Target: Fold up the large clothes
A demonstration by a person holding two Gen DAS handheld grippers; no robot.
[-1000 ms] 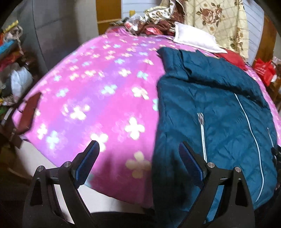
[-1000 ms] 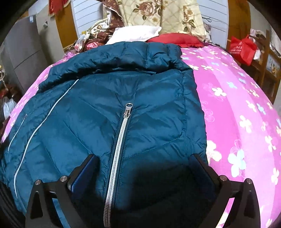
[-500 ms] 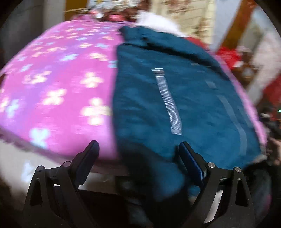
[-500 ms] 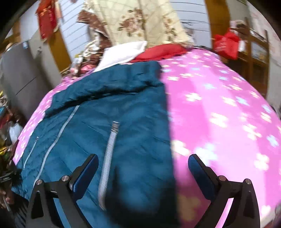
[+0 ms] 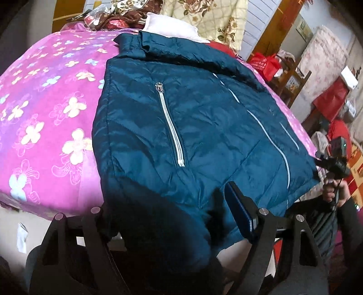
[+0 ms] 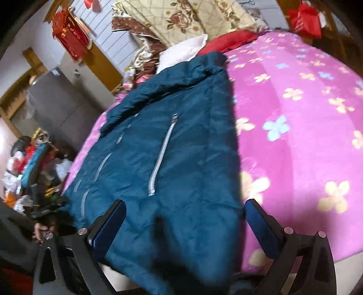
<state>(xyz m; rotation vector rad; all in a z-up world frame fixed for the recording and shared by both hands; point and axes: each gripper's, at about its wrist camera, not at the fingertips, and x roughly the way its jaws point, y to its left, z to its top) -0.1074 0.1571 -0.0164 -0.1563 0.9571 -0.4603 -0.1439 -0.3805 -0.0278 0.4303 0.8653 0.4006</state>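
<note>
Across the bed [image 5: 40, 127], the jacket [image 5: 192, 127] lies flat, hem overhanging the near edge for easy grasping. Left hand-held gripper [image 5: 172, 211] straddles the hem, jaws closing; right hand-held gripper [image 6: 183, 215] spreads apart over its far-side corner.

No legible text, label or number anywhere

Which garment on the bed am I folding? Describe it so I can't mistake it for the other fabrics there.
Find the bed with the pink flowered blanket. Spread flat on it, hem hanging over the near edge, lies the teal quilted jacket. Unlike the white pillow, red cloth and cream rose-print quilt at the far end, it is dark blue-green, with a silver zipper and thin pale piping lines.
</note>
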